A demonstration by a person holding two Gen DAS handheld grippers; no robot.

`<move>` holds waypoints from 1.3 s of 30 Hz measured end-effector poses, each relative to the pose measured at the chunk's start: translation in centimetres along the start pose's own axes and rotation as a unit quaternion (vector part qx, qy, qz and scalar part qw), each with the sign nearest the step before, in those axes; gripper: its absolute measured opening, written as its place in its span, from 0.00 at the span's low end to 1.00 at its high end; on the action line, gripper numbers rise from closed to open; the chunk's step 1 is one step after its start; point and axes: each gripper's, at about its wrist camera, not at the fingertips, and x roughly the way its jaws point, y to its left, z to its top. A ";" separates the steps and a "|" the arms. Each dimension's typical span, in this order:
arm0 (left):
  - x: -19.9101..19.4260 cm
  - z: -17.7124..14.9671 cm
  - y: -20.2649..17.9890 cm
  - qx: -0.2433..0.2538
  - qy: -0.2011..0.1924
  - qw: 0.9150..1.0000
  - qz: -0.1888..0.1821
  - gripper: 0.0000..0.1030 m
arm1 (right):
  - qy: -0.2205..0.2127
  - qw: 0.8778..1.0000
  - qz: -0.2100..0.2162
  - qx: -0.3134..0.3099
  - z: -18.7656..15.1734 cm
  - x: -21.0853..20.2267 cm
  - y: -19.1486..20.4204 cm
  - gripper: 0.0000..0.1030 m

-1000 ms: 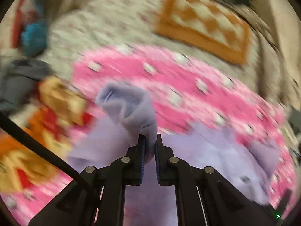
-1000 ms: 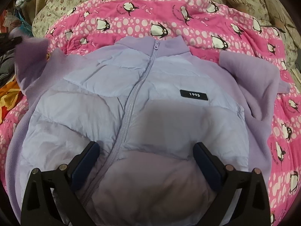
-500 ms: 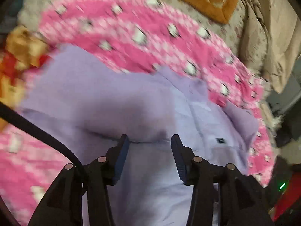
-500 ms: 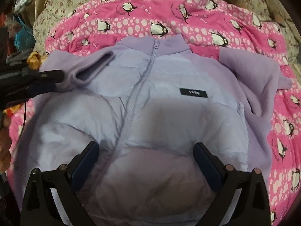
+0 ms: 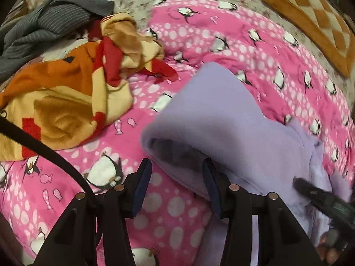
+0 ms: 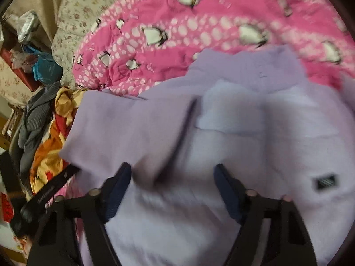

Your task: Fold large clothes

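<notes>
- The lilac jacket (image 6: pixel 221 133) lay front-up on the pink penguin blanket (image 5: pixel 221 44) spread over the bed, its collar toward 12 o'clock in the right wrist view
- Its left sleeve (image 5: pixel 210 115) lay folded in across the chest, the cuff end just ahead of the left gripper (image 5: pixel 176 177)
- The left gripper's fingers stood apart and clamped on nothing, with the sleeve's edge lying between and past them
- The right gripper (image 6: pixel 172 187) hovered over the jacket's chest; its jaws were closing, with only loose fabric beneath them and no pinch visible through the blur
- My judgement: 1 sleeve was in, so the fold was at an early stage; the other sleeve, not clearly in view, and the body folds were left to do
- A heap of orange and grey clothes (image 5: pixel 66 88) sat at 10 o'clock, apparently unfolded
</notes>
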 end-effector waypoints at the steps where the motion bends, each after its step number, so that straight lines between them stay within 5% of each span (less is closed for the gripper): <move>1: -0.1 0.2 0.3 -0.006 -0.002 1.000 -0.001 0.17 | 0.002 1.000 0.009 0.004 0.4 1.0 0.1 0.22; 4: -0.8 0.5 1.3 -0.028 -0.008 1.000 -0.004 0.17 | -0.018 1.000 0.012 -0.002 0.7 0.9 0.4 0.13; 9: -2.5 0.5 1.9 -0.047 -0.040 0.998 -0.021 0.17 | -0.111 0.992 -0.031 -0.043 0.7 -6.7 -1.4 0.13; 12: -2.5 0.2 1.0 -0.033 -0.037 0.998 -0.027 0.17 | -0.141 0.984 -0.103 -0.041 0.2 -10.5 -4.7 0.13; 17: -2.0 -0.9 -2.0 0.006 -0.023 0.999 -0.047 0.17 | -0.119 0.969 -0.214 -0.014 -1.3 -11.0 -10.7 0.13; 23: -2.2 -2.1 -5.3 0.063 -0.027 0.995 -0.067 0.17 | -0.087 0.973 -0.210 0.026 -2.2 -9.5 -14.9 0.13; 29: 1.1 -3.1 -7.2 0.123 0.026 0.992 -0.015 0.17 | -0.106 0.960 -0.259 -0.002 -1.4 -10.7 -14.4 0.13; 33: 1.3 -3.2 -7.0 0.121 0.029 0.992 -0.015 0.18 | -0.037 0.961 -0.273 0.004 -1.4 -8.4 -16.4 0.22; 39: 1.0 -3.3 -6.6 0.107 0.026 0.994 -0.022 0.18 | -0.129 0.962 -0.238 0.046 -2.6 -13.9 -16.1 0.31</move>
